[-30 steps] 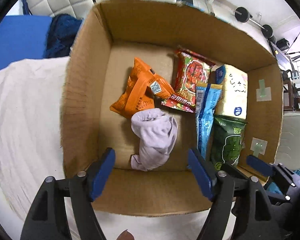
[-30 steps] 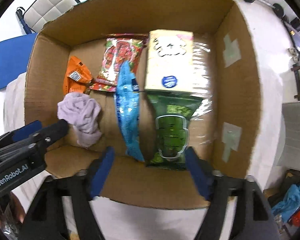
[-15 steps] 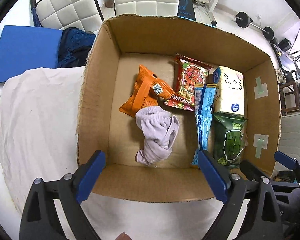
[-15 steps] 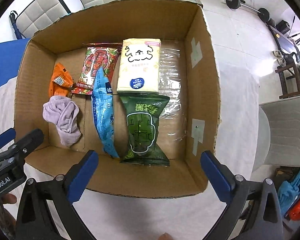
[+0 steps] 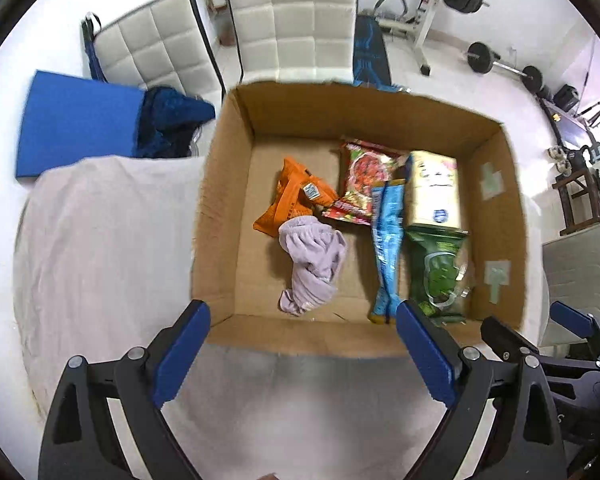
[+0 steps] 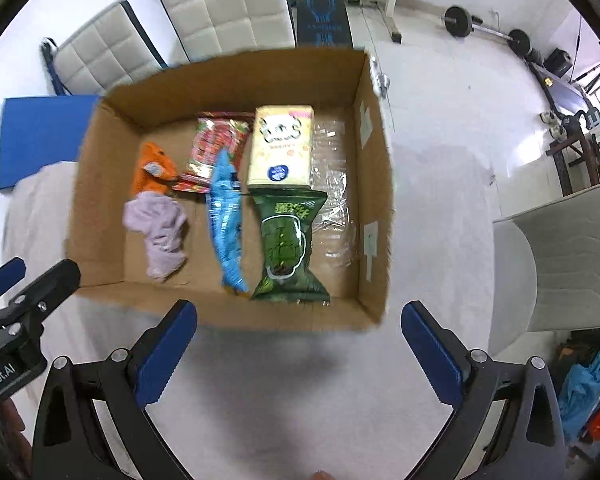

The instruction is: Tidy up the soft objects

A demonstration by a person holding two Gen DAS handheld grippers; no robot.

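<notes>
Nearest the cameras, outside the near wall of the cardboard box, both claws hang over the white cloth covering the table. The left gripper has its blue pads spread wide with nothing between them, and the right gripper is just as wide and empty; its pads straddle the box's near right corner.

Inside the box, closest to the near wall, a crumpled lilac cloth lies on the left half of the floor. To its right a long blue snack packet runs front to back, and beside that lies a green snack bag, with crinkled clear plastic against the right wall. Deeper in, an orange snack packet touches the lilac cloth's far edge, a red snack bag overlaps it at the right, and a pale yellow tissue pack sits behind the green bag.

Beyond the box stand two white quilted chairs, with a blue mat off to the left.
</notes>
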